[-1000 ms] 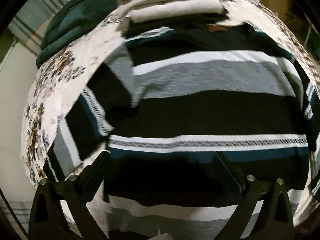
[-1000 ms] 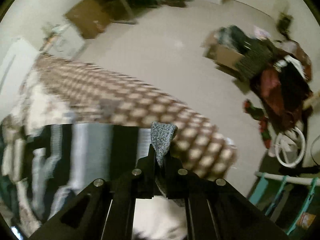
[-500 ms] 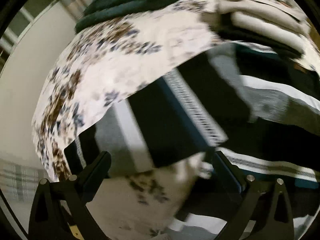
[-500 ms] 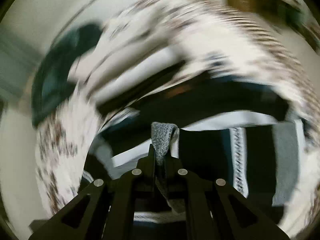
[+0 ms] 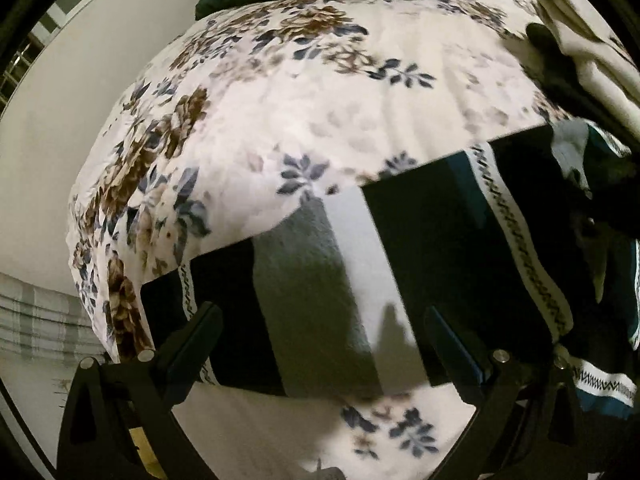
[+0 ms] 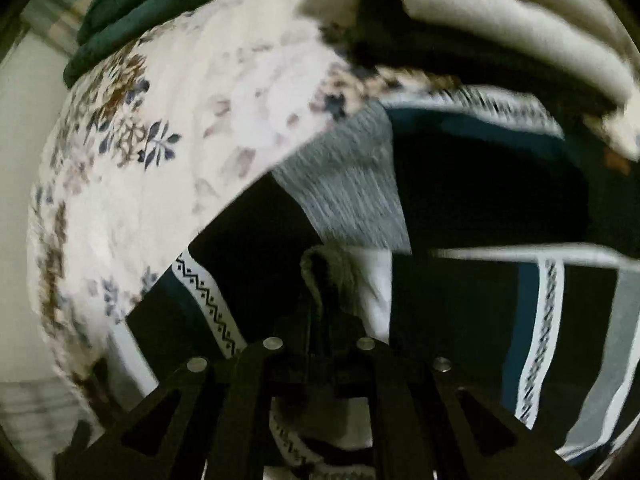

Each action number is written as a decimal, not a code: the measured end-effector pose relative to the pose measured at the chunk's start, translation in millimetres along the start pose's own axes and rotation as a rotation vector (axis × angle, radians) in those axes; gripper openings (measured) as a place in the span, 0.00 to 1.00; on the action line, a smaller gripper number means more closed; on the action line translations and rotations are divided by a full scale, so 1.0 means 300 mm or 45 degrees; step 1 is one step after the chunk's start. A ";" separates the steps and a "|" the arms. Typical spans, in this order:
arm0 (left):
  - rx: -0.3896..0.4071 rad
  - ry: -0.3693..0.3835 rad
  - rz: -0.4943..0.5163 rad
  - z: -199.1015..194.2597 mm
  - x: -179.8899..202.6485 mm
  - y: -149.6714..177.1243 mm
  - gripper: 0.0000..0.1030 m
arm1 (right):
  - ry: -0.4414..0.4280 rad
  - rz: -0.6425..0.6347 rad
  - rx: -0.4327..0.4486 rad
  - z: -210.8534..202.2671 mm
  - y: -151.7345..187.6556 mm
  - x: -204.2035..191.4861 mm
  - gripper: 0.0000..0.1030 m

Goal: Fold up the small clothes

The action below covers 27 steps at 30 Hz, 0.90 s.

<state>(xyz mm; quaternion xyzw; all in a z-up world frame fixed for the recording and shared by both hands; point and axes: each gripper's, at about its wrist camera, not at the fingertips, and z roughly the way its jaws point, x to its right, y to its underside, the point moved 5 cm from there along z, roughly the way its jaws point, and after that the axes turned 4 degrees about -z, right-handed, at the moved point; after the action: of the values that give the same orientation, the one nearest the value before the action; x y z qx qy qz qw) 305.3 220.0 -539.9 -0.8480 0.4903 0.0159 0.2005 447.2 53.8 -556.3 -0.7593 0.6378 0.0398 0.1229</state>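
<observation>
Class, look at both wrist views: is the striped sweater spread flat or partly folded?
Partly folded: the striped sweater has a grey striped part lying across its dark body, its stripes crossing those beneath.

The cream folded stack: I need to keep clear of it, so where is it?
The cream folded stack sits on the floral bedspread at upper right in both wrist views, just beyond the striped sweater.

We can read no text, label, brand, number or sign anywhere here; the only markings are woven zigzag bands and printed flowers.
</observation>
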 end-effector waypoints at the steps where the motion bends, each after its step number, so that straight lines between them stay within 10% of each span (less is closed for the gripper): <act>1: -0.005 0.004 -0.010 0.003 -0.016 -0.003 1.00 | -0.063 0.052 -0.001 -0.021 0.014 0.016 0.30; 2: -0.012 0.010 -0.019 0.003 -0.027 -0.004 1.00 | -0.090 0.084 0.005 -0.044 0.006 0.043 0.51; 5: -0.033 0.022 -0.059 -0.003 -0.105 -0.001 1.00 | -0.162 0.196 0.076 -0.168 0.056 0.130 0.62; 12: -0.138 0.032 -0.211 0.009 -0.362 0.072 1.00 | -0.074 0.413 0.069 -0.342 0.272 0.378 0.65; 27: -0.475 0.486 -1.048 0.337 -0.610 0.349 0.96 | 0.216 0.416 -0.001 -0.267 0.489 0.518 0.65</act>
<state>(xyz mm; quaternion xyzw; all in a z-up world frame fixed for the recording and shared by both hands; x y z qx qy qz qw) 139.7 361.0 -626.0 -0.9806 0.1313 -0.1328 -0.0588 324.3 -137.3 -532.5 -0.6462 0.7608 -0.0046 0.0601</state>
